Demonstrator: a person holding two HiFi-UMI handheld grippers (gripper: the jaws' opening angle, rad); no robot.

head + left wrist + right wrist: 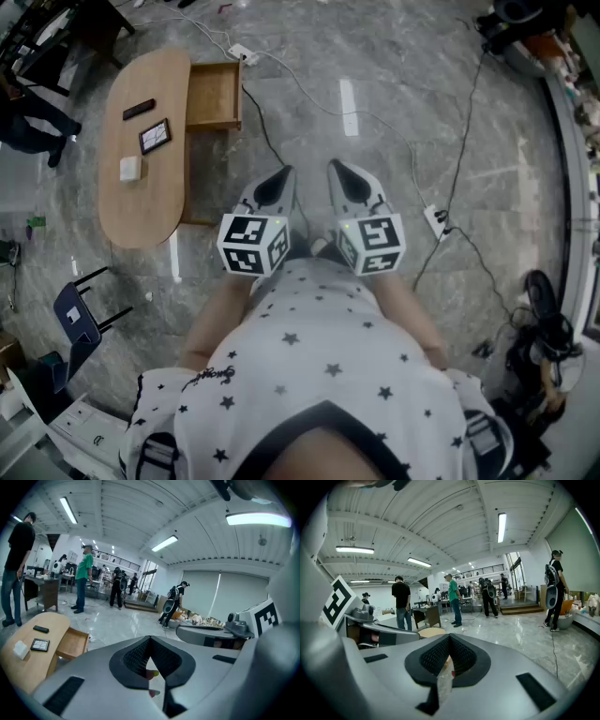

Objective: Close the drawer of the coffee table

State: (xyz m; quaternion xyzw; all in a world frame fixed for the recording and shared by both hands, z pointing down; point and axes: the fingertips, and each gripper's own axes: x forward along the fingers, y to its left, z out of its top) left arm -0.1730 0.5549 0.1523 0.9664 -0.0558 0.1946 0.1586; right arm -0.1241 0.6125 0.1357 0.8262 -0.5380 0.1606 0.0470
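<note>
Across the grey marble floor (375,141), well ahead of the person and off to the left, stands the oval wooden coffee table (141,211). Its drawer (214,96) is pulled out from the long side that faces right in the head view. Both tools are held close to the body, well apart from the table: the left gripper (284,172) and the right gripper (336,166) sit side by side, each with its jaws pressed together on nothing. On the tabletop lie a black remote (139,109), a dark-framed tablet (155,136) and a small white block (130,169)
</note>
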